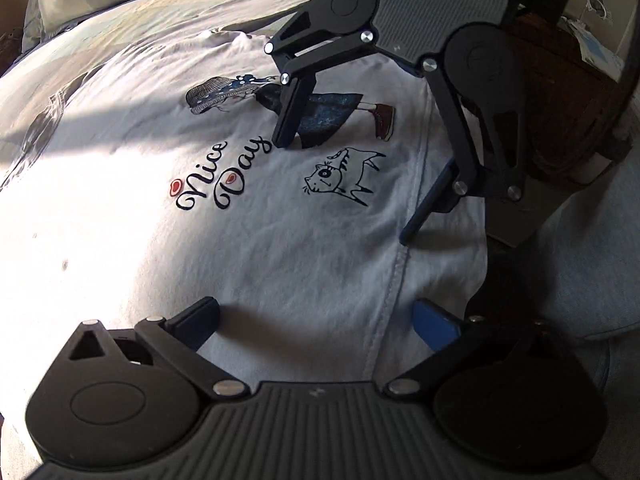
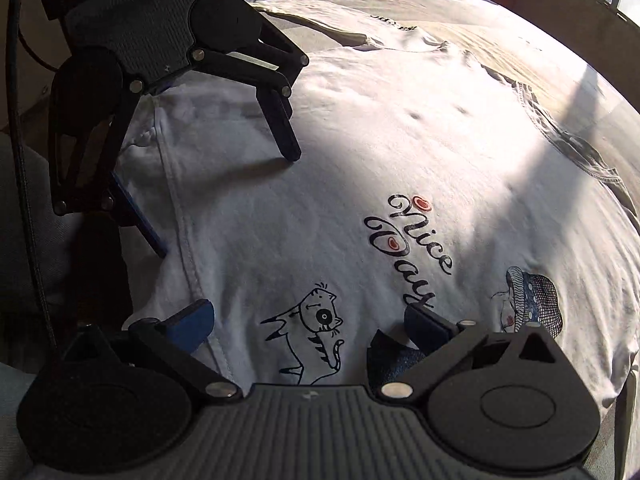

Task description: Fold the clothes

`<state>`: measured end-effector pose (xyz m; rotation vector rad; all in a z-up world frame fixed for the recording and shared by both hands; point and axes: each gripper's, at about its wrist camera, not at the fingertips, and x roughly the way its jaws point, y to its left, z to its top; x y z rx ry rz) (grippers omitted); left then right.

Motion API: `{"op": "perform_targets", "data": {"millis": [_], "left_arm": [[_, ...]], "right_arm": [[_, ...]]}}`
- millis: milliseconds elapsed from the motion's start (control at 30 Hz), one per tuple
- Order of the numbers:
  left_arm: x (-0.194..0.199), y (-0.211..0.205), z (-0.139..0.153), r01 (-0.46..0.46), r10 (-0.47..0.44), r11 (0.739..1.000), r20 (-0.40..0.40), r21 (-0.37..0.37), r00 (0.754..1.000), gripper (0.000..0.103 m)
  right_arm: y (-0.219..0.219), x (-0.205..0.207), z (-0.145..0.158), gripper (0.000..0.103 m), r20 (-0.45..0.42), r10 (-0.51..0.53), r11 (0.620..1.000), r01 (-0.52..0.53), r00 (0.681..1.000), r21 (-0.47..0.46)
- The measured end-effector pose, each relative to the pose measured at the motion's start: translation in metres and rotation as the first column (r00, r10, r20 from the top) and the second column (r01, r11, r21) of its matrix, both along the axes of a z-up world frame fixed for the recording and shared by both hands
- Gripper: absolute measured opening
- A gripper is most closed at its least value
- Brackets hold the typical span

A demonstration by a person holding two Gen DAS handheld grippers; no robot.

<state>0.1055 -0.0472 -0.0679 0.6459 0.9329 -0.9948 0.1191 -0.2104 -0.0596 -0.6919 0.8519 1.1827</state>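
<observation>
Left claw (image 1: 316,320) splayed over white T-shirt (image 1: 280,248), sleeves cut off

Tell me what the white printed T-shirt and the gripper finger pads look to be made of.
T-shirt: soft matte knit, likely cotton; it wrinkles and shows a stitched hem.
Left gripper finger pads: smooth blue, probably rubber or plastic, on black plastic-looking linkages. Right gripper looks alike.

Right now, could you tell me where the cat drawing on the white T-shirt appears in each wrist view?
Left wrist: cat drawing sits right of centre, below the right gripper.
Right wrist: cat drawing sits bottom centre, between that gripper's own fingers.
Shared landmark: "Nice Day" lettering.
</observation>
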Motion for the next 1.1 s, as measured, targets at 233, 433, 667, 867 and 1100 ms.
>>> {"op": "perform_targets", "data": {"millis": [233, 433, 667, 867, 1100], "left_arm": [[-0.03, 0.038, 0.001, 0.055, -0.052, 0.993, -0.035, 0.104, 0.998, 0.102], [-0.015, 0.046, 0.015, -0.044, 0.047, 0.995, -0.034, 0.087, 0.998, 0.102], [0.031, 0.065, 0.013, -0.308, 0.312, 0.948, -0.057, 0.076, 0.948, 0.102], [0.101, 0.095, 0.015, -0.579, 0.579, 0.815, -0.023, 0.002, 0.815, 0.102], [0.124, 0.109, 0.003, -0.675, 0.673, 0.737, -0.075, -0.009, 0.736, 0.102]], "right_arm": [[-0.03, -0.019, 0.001, 0.103, 0.01, 0.04, 0.999, -0.04, 0.999, -0.028], [-0.028, -0.01, 0.01, 0.103, 0.011, -0.002, 0.997, 0.003, 1.0, -0.074], [-0.023, 0.024, 0.013, 0.103, 0.031, -0.152, 0.987, 0.154, 0.988, -0.05], [-0.007, 0.053, 0.016, 0.103, 0.02, -0.318, 0.948, 0.318, 0.948, -0.001], [0.025, 0.086, 0.02, 0.103, -0.032, -0.533, 0.842, 0.534, 0.845, 0.074]]}}
